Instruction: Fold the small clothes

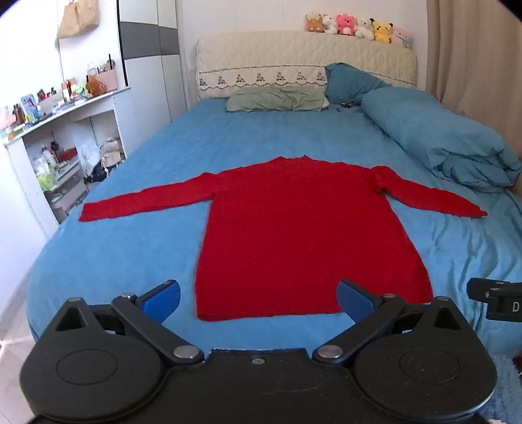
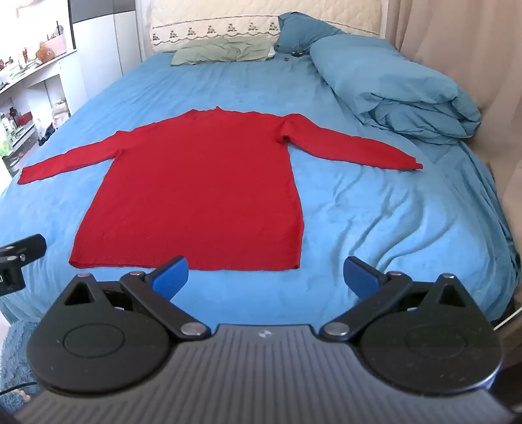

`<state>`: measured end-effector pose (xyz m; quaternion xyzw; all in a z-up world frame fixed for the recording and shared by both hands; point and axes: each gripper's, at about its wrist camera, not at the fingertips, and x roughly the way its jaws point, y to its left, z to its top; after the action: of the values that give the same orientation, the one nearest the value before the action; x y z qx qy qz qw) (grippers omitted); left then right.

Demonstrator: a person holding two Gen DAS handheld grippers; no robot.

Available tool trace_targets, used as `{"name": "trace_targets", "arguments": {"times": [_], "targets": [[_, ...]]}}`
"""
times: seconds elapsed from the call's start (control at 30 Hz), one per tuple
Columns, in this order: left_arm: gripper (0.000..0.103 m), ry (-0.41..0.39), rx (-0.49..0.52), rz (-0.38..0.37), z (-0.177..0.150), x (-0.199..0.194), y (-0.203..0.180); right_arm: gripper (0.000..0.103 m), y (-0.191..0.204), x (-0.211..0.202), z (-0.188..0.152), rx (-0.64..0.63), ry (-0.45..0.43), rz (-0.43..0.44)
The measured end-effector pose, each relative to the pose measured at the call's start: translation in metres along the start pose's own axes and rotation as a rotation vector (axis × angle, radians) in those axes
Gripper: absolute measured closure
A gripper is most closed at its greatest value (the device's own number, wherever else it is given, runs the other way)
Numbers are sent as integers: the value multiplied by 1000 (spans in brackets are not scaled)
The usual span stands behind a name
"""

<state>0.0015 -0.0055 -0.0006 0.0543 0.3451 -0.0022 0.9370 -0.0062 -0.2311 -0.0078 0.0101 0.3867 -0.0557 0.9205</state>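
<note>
Red sweater [image 1: 293, 234] lies flat mid-frame; only the left wrist view catches the plush toys [image 1: 359, 27] up top. Left gripper [image 1: 259, 298] and right gripper [image 2: 266, 275] both spread wide, pinching nothing.

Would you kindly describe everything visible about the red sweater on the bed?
The red sweater is a long-sleeved knit with a fuzzy texture and a raised collar. It lies flat and unfolded on the blue bedsheet, both sleeves spread outward, hem nearest the cameras, collar toward the pillows. Only the sheet touches it; both open grippers hover short of the hem.

"D" on the right gripper [image 1: 496, 301]
</note>
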Motion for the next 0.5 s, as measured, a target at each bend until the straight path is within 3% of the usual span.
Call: {"name": "trace_targets", "arguments": {"times": [0.23,0.5], "targets": [[0,-30,-6,7,-11,-4,-9,0,-1,-1,-1,9,-10,2],[0,-32,-22,10,2,-6,-4,0,-2,-1,-1,7,-12,-6]]}}
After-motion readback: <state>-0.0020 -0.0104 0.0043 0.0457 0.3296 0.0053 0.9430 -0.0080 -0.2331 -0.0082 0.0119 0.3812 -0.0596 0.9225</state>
